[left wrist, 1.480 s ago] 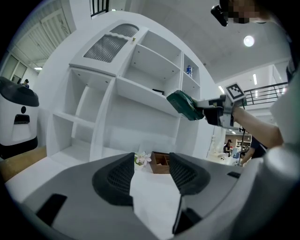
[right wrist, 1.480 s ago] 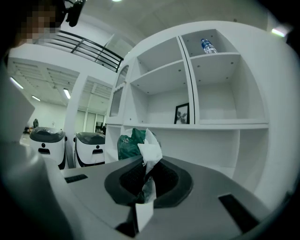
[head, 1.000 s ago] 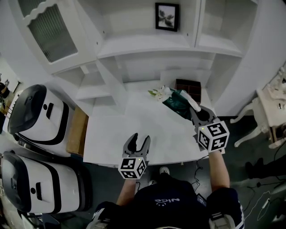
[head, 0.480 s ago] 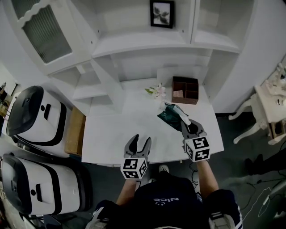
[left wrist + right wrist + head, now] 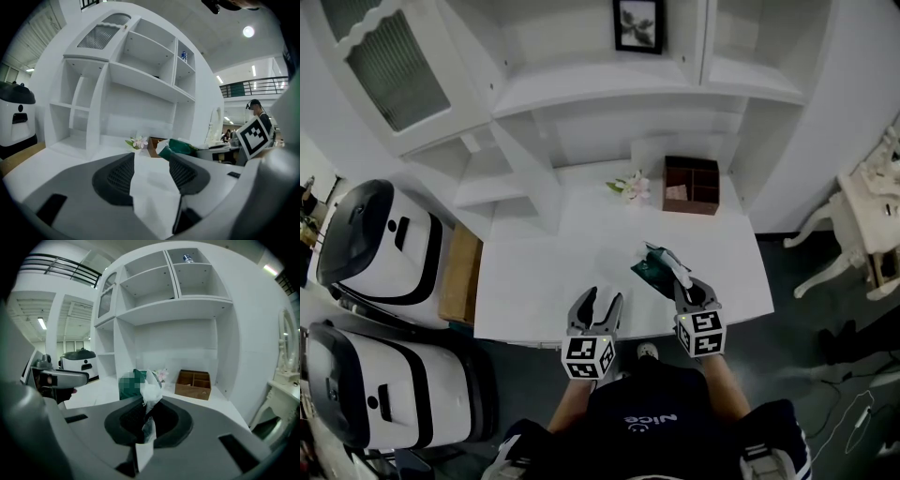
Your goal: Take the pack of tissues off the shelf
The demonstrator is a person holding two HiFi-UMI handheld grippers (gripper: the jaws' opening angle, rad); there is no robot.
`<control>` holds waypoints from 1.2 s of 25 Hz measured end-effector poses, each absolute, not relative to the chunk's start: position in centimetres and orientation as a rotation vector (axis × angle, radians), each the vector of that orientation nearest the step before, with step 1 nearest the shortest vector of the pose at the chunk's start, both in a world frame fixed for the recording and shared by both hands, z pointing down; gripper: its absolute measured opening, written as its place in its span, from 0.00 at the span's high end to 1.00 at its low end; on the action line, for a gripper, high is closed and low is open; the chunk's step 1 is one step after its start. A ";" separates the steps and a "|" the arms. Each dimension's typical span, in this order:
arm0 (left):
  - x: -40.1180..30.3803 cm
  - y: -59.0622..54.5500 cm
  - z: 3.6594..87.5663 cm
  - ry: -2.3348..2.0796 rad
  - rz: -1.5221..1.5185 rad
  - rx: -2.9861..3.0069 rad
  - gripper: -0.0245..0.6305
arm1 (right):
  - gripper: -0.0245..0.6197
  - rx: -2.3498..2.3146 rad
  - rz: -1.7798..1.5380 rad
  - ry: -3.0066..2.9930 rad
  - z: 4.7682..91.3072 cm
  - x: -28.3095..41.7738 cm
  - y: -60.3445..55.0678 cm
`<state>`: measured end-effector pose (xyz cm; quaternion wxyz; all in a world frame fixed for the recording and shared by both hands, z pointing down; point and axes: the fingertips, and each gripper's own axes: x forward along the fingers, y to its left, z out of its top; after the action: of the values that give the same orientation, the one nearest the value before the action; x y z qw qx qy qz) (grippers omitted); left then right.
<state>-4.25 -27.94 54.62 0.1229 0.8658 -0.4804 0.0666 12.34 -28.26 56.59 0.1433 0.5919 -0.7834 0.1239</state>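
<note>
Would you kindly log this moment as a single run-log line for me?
right gripper: shut on tissue pack flap | left gripper: open, empty | tissue pack: over desk front, contact unclear

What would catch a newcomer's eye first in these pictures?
The right gripper is shut on the white end of a green pack of tissues, near the front edge of the white desk. The left gripper beside it is open and empty. A brown wooden box stands at the desk's back.
</note>
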 end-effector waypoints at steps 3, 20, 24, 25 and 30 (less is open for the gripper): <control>-4.3 -27.8 54.8 -1.400 0.199 2.527 0.61 | 0.93 1.701 0.376 -2.253 57.3 12.2 -28.0; -2.8 -27.0 54.5 -1.301 0.178 2.605 0.96 | 0.93 1.685 0.286 -2.330 55.3 11.3 -28.5; -2.0 -27.0 54.6 -1.275 0.182 2.618 0.96 | 0.93 1.669 0.249 -2.326 55.2 11.4 -28.5; -1.9 -27.0 54.6 -1.273 0.182 2.618 0.96 | 0.93 1.667 0.245 -2.326 55.3 11.5 -28.5; -1.7 -27.3 54.9 -1.277 0.205 2.623 0.96 | 0.94 1.658 0.244 -2.322 55.5 11.6 -28.5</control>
<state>-1.73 -27.25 54.92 0.1083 0.8917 -0.4340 0.0698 11.59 -28.51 55.50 0.1386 0.5733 -0.8031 0.0844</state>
